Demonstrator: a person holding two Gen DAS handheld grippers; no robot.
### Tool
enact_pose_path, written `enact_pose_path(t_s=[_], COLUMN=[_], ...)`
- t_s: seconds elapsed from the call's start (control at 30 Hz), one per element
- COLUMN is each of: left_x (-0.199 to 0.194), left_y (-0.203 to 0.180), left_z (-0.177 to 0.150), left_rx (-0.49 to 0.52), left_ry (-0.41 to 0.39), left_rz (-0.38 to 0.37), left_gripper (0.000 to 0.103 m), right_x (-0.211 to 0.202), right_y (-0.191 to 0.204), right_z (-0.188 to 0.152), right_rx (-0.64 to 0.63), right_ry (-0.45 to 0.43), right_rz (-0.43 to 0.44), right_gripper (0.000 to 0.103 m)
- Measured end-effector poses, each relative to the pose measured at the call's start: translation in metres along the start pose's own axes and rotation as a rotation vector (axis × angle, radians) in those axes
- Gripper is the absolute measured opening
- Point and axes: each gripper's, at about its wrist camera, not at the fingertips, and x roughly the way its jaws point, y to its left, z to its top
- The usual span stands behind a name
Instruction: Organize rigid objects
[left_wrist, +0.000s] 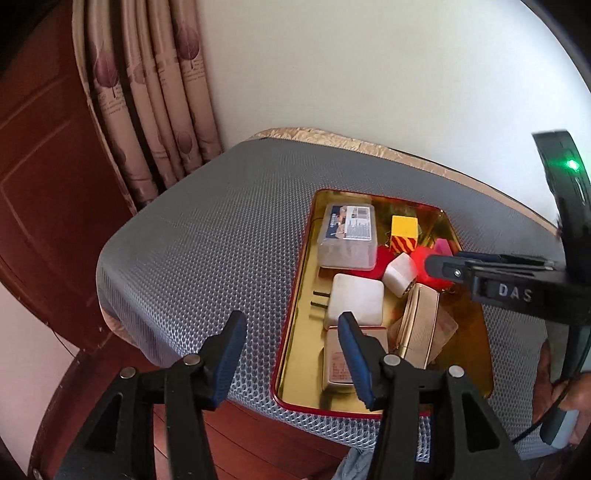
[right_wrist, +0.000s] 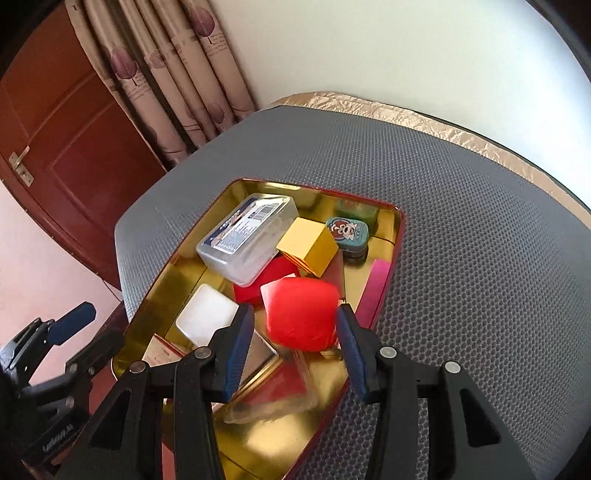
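A gold tin tray (left_wrist: 295, 350) (right_wrist: 155, 295) with a red rim sits on a grey mesh table and holds several rigid objects: a clear plastic box (left_wrist: 347, 236) (right_wrist: 247, 236), a yellow cube (left_wrist: 404, 232) (right_wrist: 306, 245), a white charger (left_wrist: 354, 302) (right_wrist: 205, 317), a small teal tin (right_wrist: 347, 230) and a red box (right_wrist: 301, 314). My right gripper (right_wrist: 295, 350) is open, its blue pads on either side of the red box; whether they touch it I cannot tell. It also shows in the left wrist view (left_wrist: 443, 269). My left gripper (left_wrist: 291, 354) is open and empty at the tray's near left edge.
The grey mesh table (left_wrist: 207, 229) (right_wrist: 461, 229) has a gold fabric border at the back. A curtain (left_wrist: 155, 110) and a brown wooden door (right_wrist: 66, 129) stand to the left, with a white wall behind. The table's near edge drops to a wooden floor (left_wrist: 258, 443).
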Motion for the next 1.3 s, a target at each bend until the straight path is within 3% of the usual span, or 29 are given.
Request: enact_pose_path(t_s=[0.1,0.17,0.27,0.33,0.4,0.53,0.6,0.93,1.3], left_x=[0.001,0.004,0.005,0.003,0.000,-0.013,-0.021,-0.039,-0.061], left_y=[-0.001,0.001,0.004,0.002,-0.001,-0.009,-0.013,-0.001,-0.015], left_z=[0.000,0.000,-0.001,-0.001,-0.003,-0.010,-0.016,-0.035,-0.040], left_rx=[0.015,0.004,-0.015,-0.011,0.000,0.028,0.043,0.001,0.058], left_ry=[0.000,0.011,0.019,0.015,0.013,-0.011,-0.024,-0.027,-0.132], left_rz=[0.006,-0.009,-0.052,-0.059,-0.052,-0.052,-0.034,-0.056,-0.027], left_gripper=[0.054,0.054,0.054,0.054,0.054,0.054,0.054,0.054,0.054], right_x=[-0.010,-0.028,-0.057,-0.075,-0.090,-0.097,-0.097,-0.131,-0.143], right_y=[0.007,0.015,0.032,0.046,0.062,0.081,0.083,0.088,0.088], right_z=[-0.001,-0.006,-0.018,-0.029,-0.042,-0.056,-0.062,-0.091,-0.106], right_rx=[-0.013,-0.013,-0.038,-0.057,-0.084,-0.133,-0.125,-0.103,-0.054], right_ry=[-0.044,-0.104,-0.216,-0.294,-0.378,-0.430,-0.418,-0.485,-0.496], right_rz=[-0.044,-0.065,-0.136,-0.204,-0.280,-0.450,-0.485,-0.492,-0.500], right_gripper=[0.044,0.050,0.074,0.096,0.101,0.101,0.101,0.101,0.101])
